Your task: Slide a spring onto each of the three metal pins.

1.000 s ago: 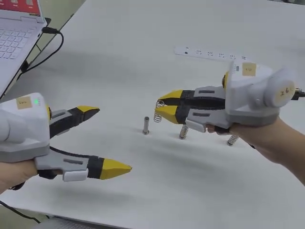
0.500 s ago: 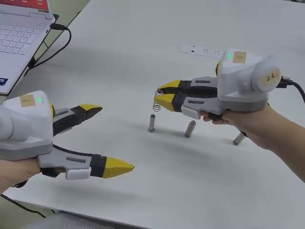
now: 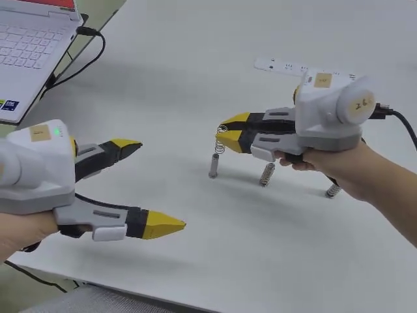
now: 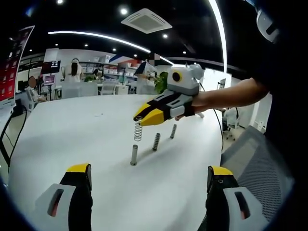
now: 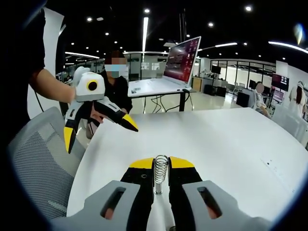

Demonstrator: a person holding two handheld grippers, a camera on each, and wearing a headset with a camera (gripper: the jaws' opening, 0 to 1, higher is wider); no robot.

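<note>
The right gripper [image 3: 229,134], jaws closed on a spring [image 3: 220,140], hovers just above the bare pin [image 3: 213,165] on the white bench [image 3: 163,78]. Two more pins [image 3: 266,175] beside it already wear springs. The left gripper [image 3: 156,185] hangs wide open and empty, well apart. A laptop [image 3: 32,45] and power strip [image 3: 287,66] lie behind.

The left grey-and-white gripper with yellow-tipped black jaws [image 3: 156,186] hovers at the near left, level, jaws spread wide, carried by the left hand [image 3: 23,235]; the matching right gripper [image 3: 225,134] points leftward, jaws pinched on a small steel coil spring [image 3: 220,138] that hangs upright; the right hand [image 3: 332,163] grips its handle, forearm extended.
</note>
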